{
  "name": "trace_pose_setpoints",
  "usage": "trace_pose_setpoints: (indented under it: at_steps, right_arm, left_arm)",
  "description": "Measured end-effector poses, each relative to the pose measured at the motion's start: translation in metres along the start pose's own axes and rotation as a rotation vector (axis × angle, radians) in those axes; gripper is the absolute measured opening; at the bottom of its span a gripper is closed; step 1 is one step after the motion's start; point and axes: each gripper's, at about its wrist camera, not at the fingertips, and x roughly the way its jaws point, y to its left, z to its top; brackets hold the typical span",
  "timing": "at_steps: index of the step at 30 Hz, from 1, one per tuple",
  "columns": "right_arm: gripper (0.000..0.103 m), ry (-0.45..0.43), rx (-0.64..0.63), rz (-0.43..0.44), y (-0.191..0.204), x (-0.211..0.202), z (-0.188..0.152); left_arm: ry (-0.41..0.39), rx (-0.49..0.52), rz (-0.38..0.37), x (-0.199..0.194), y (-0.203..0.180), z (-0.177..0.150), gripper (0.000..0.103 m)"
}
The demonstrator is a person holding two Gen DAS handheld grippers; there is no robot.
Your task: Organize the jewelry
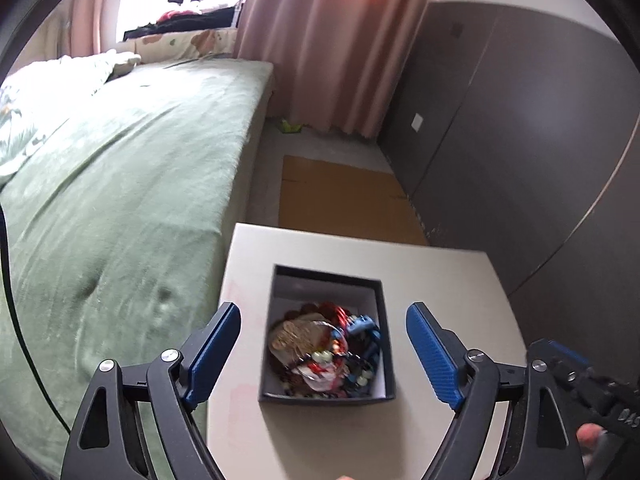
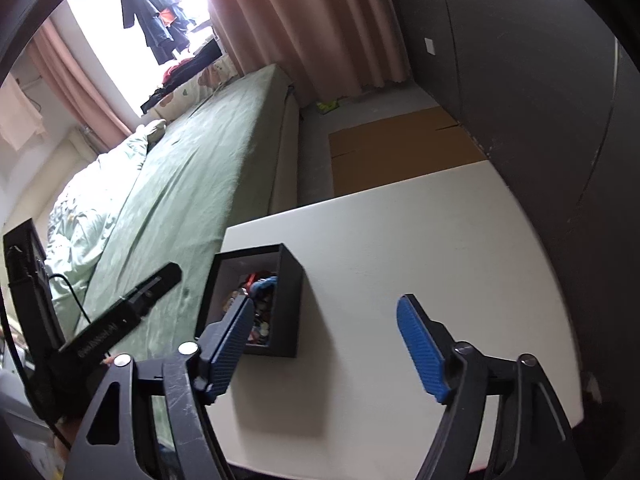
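Jewelry (image 1: 320, 354) lies heaped in an open black box (image 1: 384, 328) that stands on the white tabletop (image 1: 448, 288), near the edge that runs along the green bed (image 1: 120, 184). The left gripper (image 1: 324, 356) hangs above the box with its jaws spread wide and nothing between the blue pads, which frame the box from either side without touching it. The right gripper (image 2: 326, 346) also has its jaws wide apart and empty; seen from its own camera the box sits to its left, the left pad overlapping the box's near corner in the picture, though whether it touches cannot be told. The step in hand looks like reaching in for a single piece, and doing it well probably means coming down over one item that stands clear of the tangle, closing gently, and lifting slowly so that chains caught on it are not dragged out too; the other gripper could steady the box wall. The heap is a mix of gold-coloured chain or filigree, red and blue pieces, pale beads and dark strands, all blurred, so single pieces are hard to tell apart.
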Motion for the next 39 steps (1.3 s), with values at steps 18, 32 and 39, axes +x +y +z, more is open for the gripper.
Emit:
trace_pose_setpoints:
  at_steps: [18, 32, 39]
  right_arm:
    - [0.103, -0.075, -0.001, -0.064, -0.044, -0.045, -0.019]
    - [0.103, -0.146, -0.048, -0.054, -0.054, -0.078, -0.038]
    - [0.103, -0.153, -0.064, -0.016, -0.056, -0.084, -0.044]
  left_arm:
    - [-0.096, 0.071, 0.076, -0.036, -0.045, -0.026, 0.103]
    - [-0.096, 0.085, 0.046, -0.072, -0.059, -0.043, 0.103]
    - [-0.114, 0.099, 0.046, -0.086, -0.061, -0.046, 0.103]
